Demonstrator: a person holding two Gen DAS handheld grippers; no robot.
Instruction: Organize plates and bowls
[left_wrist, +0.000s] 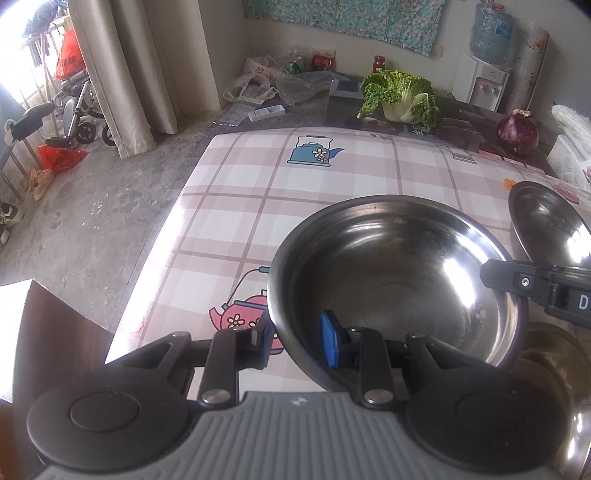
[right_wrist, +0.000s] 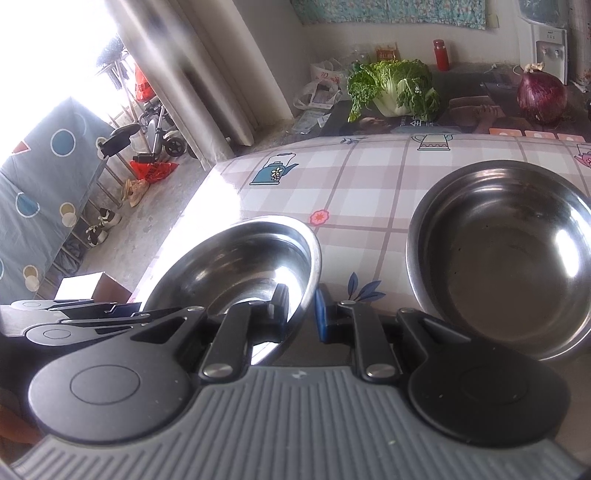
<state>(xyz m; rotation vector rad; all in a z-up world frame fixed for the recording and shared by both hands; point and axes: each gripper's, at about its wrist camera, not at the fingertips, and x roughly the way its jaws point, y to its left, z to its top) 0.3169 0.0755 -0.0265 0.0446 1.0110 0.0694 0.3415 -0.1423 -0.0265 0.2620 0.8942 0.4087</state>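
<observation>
Left wrist view. Left tongs (left_wrist: 299, 341) angled steeply down, blue pads clamped across the near rim of a large round stainless-steel bowl (left_wrist: 395, 280): one pad outside the wall, one inside. Bowl polished, deep, curved wall, bright glare on its right inner side; it is tilted over the counter (left_wrist: 258, 192), which wears a glossy pink-and-white checked cloth printed with teapots. Right tongs (left_wrist: 495, 275) enter from the right edge, black finger lying over the same bowl's right rim. Beyond them, a second stainless-steel bowl (left_wrist: 546, 229), only partly in frame. Far end of counter: leafy green cabbage (left_wrist: 400, 96), crinkled leaves with white ribs; a round purple onion (left_wrist: 517, 131) with papery skin.

Right wrist view. Right tongs (right_wrist: 301, 310) pointed downward, drawn nearly together and gripping the thin rolled rim of the large steel bowl (right_wrist: 240, 266), left pad inside, right pad outside. Bowl tilted toward the camera; whether its base touches the cloth cannot be told. Left tongs' black linkage (right_wrist: 92, 314) shows at the lower left beside that bowl. Second steel bowl (right_wrist: 506, 254) sits flat on the checked cloth to the right, just beside the first, dull smudged bottom, one highlight on its wall. Cabbage (right_wrist: 395, 88) and onion (right_wrist: 541, 96) at the back.
</observation>
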